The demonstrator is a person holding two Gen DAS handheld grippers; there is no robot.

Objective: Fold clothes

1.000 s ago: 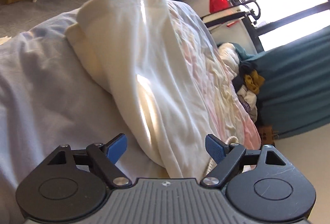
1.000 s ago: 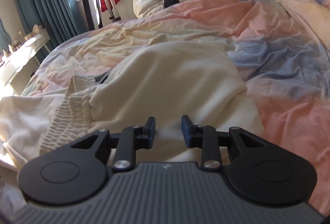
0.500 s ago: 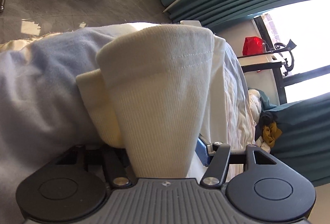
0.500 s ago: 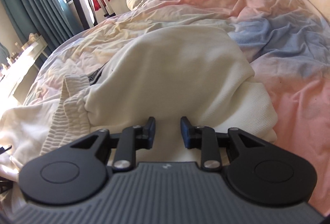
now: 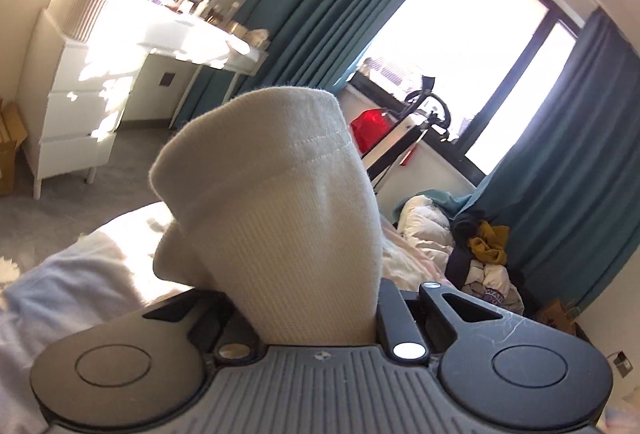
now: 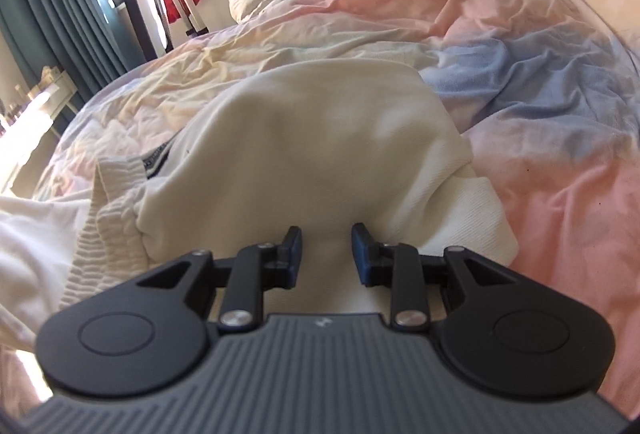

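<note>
The left gripper (image 5: 320, 318) is clamped on a cuff (image 5: 272, 194) of the cream garment (image 6: 320, 138), lifted above the bed (image 6: 560, 162). The right gripper (image 6: 326, 250) stands released, with the garment's body lying directly ahead, its long axis running away from the fingers.

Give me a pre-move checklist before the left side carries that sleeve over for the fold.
1. Left tongs shut on the cream sleeve cuff: ok.
2. Cuff lifted off the bedding: ok.
3. Right tongs gripping the cream sweatshirt: not ok; open, fabric lies between the pads.
4. Sweatshirt body lying flat: not ok, bunched at the ribbed hem.
5. Depth of cuff in the left grip: cannot tell, pads hidden by fabric.
6. Landing area free: ok, nothing lies on the torso.
</note>
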